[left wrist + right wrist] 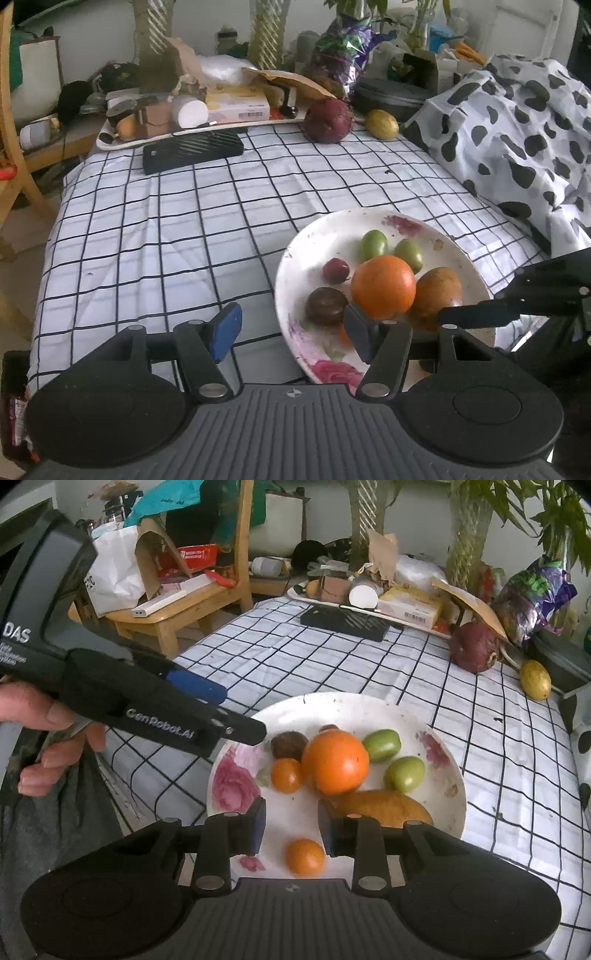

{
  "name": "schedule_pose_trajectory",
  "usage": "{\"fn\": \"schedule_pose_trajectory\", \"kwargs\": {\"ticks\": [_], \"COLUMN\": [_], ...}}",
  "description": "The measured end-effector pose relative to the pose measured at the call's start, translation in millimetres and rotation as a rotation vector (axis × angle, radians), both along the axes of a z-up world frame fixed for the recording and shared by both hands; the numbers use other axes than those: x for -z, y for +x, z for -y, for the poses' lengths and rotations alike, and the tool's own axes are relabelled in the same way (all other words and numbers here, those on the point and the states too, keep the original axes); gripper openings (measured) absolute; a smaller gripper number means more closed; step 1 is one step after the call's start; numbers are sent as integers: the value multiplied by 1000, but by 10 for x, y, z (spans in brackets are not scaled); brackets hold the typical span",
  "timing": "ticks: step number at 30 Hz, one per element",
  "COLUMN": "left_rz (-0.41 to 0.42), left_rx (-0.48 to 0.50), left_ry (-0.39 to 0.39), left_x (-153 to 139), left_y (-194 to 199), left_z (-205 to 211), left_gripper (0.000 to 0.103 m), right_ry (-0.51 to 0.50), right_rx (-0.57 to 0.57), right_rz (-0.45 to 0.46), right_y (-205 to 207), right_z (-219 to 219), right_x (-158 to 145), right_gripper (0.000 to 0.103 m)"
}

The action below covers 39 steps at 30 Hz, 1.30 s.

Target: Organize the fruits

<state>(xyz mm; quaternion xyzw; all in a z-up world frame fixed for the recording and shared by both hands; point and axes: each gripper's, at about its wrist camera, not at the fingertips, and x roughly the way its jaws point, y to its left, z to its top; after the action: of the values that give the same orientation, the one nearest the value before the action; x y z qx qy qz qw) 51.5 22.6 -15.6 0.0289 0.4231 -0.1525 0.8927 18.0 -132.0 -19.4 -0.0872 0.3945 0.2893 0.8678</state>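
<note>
A white floral plate (317,236) (443,738) sits on the checked cloth and holds a big orange (383,287) (335,761), two green fruits (373,244) (404,773), a dark brown fruit (325,305) (289,744), a small red one (335,270), a brown mango (439,291) (384,806) and two small oranges (286,774) (305,856). My left gripper (293,334) is open and empty at the plate's near-left rim. My right gripper (291,825) is open over the plate's near edge, with a small orange lying below and between its jaws.
A large dark red fruit (328,120) (474,647) and a yellow fruit (382,123) (535,679) lie at the table's far side. A black slatted box (194,151) and a cluttered tray (147,138) stand behind. A spotted cloth (517,140) is heaped at the right. A wooden chair (192,609) stands beside the table.
</note>
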Motion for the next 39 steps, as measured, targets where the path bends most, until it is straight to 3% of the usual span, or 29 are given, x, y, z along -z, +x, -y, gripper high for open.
{"fn": "schedule_pose_trajectory", "kwargs": {"ticks": [3, 5, 11, 17, 24, 39], "left_rz": [3, 6, 23, 38, 53, 67], "left_rx": [-14, -23, -27, -4, 22, 49], "left_ry": [-3, -5, -26, -31, -28, -12], "left_x": [-5, -10, -48, -84, -122, -160], "left_y": [-6, -9, -2, 11, 3, 16], "left_z": [-40, -56, -28, 83, 220, 437], "left_gripper": [59, 59, 59, 60, 60, 60], "right_ry": [-4, 8, -5, -39, -61, -76], "right_rx": [9, 8, -20, 22, 115, 284], "right_rz": [15, 23, 51, 55, 66, 81], "right_y": [23, 15, -73, -97, -64, 19], "right_z": [-12, -1, 34, 137, 313, 598], "right_x": [-14, -36, -47, -6, 12, 14], "right_gripper": [36, 53, 81, 94, 103, 103]}}
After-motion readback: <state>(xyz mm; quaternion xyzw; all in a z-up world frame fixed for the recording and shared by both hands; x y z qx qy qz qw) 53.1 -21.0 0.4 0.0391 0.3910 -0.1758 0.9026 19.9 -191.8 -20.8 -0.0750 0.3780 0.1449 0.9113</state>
